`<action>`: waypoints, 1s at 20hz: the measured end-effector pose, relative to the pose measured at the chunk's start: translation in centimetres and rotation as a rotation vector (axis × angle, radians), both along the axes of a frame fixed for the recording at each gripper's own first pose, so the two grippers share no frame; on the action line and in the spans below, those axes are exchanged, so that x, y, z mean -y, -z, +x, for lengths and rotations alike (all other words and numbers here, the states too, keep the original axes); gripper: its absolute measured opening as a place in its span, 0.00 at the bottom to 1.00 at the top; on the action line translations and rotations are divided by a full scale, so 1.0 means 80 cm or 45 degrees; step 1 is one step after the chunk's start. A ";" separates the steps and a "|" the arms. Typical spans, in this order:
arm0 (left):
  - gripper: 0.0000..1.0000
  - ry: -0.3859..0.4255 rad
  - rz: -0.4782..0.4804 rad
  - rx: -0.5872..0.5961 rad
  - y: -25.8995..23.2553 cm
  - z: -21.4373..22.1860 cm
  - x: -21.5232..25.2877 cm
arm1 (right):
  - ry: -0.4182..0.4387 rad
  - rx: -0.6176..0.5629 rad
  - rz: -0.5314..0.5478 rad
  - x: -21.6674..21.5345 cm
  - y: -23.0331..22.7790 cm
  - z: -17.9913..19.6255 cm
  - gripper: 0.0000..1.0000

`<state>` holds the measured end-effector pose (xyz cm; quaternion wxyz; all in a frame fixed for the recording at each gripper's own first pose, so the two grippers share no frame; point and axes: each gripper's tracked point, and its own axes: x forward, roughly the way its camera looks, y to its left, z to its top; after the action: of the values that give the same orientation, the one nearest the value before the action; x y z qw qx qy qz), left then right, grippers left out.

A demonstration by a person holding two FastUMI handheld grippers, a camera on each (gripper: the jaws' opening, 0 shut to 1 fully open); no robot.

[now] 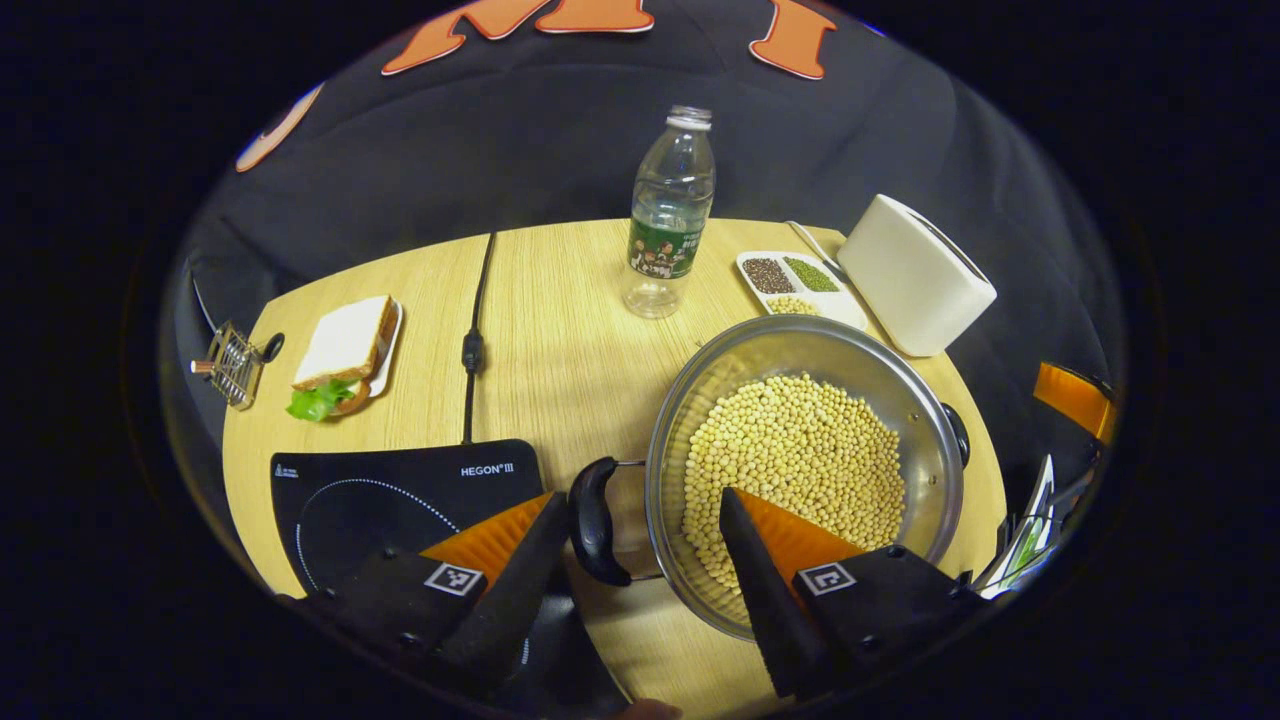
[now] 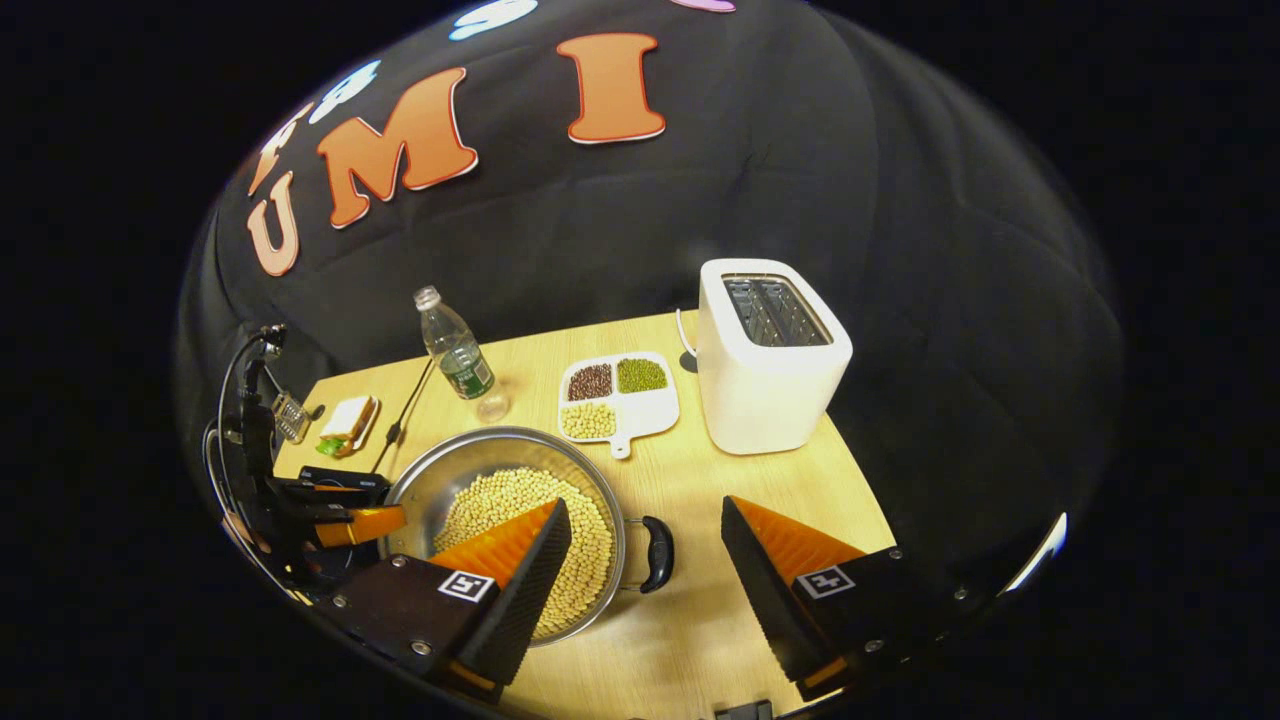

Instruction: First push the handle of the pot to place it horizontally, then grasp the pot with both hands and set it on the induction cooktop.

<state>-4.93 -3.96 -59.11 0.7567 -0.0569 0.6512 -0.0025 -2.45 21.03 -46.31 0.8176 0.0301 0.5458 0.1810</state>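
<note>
I hold both grippers over a wooden table (image 2: 740, 480), one at each side handle of a steel pot (image 1: 930, 420) heaped with soybeans (image 1: 800, 450). The left gripper (image 1: 640, 560) is spread wide, its fingers either side of the pot's near black handle (image 1: 592, 520) and touching nothing that I can make out. The right gripper (image 2: 645, 565) is just as wide, with the opposite handle (image 2: 658, 553) between its fingers, and it too grips nothing.

The pot stands on the table, just beside the black cooktop (image 1: 400, 490) and not yet on it. Both handles look level to me, so I judge the push done and the two-handed grasp next.

The risks start there. One left finger hangs over the rim above the beans; if I close from here it may pinch rim and handle together, or scrape beans out. The handles are narrow loops, and a finger landing off-centre could slip once the weight comes on. The load looks heavy, so uneven lifting by my two hands would tilt the pot and spill beans across the table. The cooktop's cord (image 1: 472, 350) runs back along the table near the path, and a low carry could catch the cooktop's edge. A bottle (image 1: 670, 210) stands behind the pot, light enough to topple if I swing wide. The bean tray (image 2: 620, 395) and toaster (image 2: 770, 360) sit well clear.
</note>
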 end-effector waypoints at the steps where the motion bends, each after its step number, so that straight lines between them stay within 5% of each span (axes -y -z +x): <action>1: 0.99 -0.002 -0.004 -0.006 0.004 -0.001 -0.001 | -0.013 -0.014 -0.013 -0.003 0.011 0.000 0.95; 12: 0.96 -0.052 0.001 -0.060 0.045 -0.008 0.010 | -0.041 -0.298 -0.061 -0.020 0.101 -0.038 0.94; 16: 0.95 -0.122 0.000 -0.069 0.059 -0.015 0.012 | -0.032 -0.352 -0.084 -0.025 0.121 -0.057 0.86; 20: 0.75 -0.159 0.043 -0.023 0.064 -0.017 0.002 | -0.032 -0.362 -0.142 -0.020 0.138 -0.064 0.78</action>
<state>-6.29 -4.09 -64.25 0.7504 -0.0845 0.6532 0.0562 -7.57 22.61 -57.37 0.7301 0.0031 0.6656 0.1546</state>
